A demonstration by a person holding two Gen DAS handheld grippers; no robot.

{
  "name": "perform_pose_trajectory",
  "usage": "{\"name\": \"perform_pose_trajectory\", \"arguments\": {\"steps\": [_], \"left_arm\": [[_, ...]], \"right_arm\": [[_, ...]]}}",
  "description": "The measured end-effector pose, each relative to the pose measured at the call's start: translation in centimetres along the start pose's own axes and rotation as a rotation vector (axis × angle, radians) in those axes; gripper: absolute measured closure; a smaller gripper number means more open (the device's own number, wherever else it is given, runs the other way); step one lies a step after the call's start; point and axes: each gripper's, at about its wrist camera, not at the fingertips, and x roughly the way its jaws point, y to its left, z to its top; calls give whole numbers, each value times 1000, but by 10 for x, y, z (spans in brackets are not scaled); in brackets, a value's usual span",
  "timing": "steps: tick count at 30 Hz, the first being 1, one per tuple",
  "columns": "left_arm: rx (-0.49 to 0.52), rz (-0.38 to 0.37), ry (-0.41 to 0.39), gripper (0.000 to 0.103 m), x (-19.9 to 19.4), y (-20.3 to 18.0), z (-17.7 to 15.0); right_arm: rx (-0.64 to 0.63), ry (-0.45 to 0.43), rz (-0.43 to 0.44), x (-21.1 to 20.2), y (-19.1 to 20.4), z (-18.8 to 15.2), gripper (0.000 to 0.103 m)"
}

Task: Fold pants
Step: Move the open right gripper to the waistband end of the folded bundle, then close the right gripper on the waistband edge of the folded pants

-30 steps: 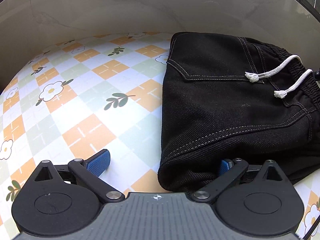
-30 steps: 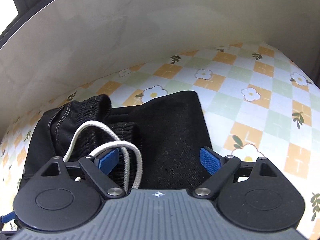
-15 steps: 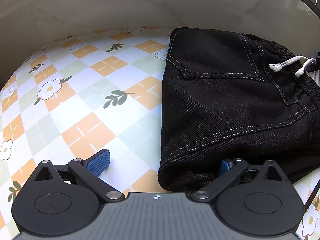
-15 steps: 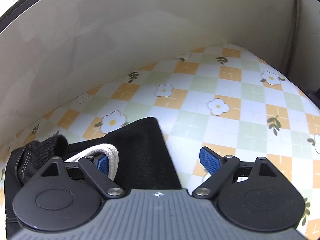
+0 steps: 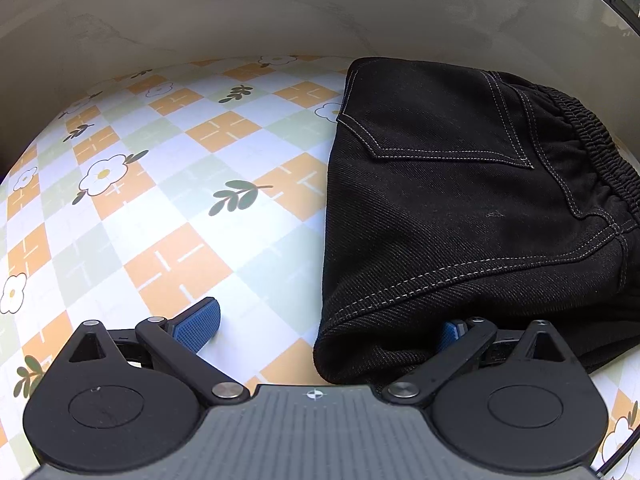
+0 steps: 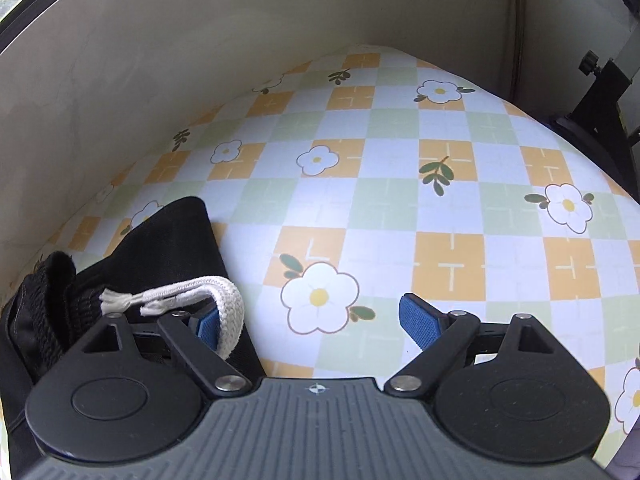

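Note:
Black folded pants (image 5: 460, 200) lie on the right half of the checked flower tablecloth (image 5: 168, 208), back pocket up, elastic waistband at the far right. My left gripper (image 5: 324, 330) is open at their near left corner: the fabric fold covers part of the right pad, and the left pad rests apart on the cloth. In the right wrist view the pants (image 6: 176, 248) fill the lower left. My right gripper (image 6: 316, 322) stands open over bare tablecloth (image 6: 400, 200) beside them. The white drawstring (image 6: 192, 290) drapes over its left finger.
A pale wall (image 5: 280, 8) rises right behind the table. In the right wrist view the table's right edge curves away and a black stand (image 6: 600, 92) is beyond it. Bare cloth lies left of the pants and right of them.
My right gripper has slid right, off the pants and over bare cloth, rolling as it went. The drawstring was dragged off the top of the pants and out of the left view. The left gripper kept still.

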Motion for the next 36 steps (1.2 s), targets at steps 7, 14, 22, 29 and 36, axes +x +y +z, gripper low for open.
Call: {"name": "perform_pose_trajectory", "arguments": {"steps": [7,14,22,29,36], "left_arm": [[5,-14,44,0,2,2,6],[-89,-117,46,3,-19,17,6],[-95,-130,-53,3,-48,29,9],[-149,-108,-85,3,-43,42,30],[-79,-130,-57,3,-18,27,45]], "right_arm": [[-230,168,140,-11,34,-26,18],[-314,113,342,-30,70,-34,26],[-454,101,410,-1,139,-51,51],[-359,-8,509,-43,135,-42,94],[-300,24,417,-64,84,-57,93]]}}
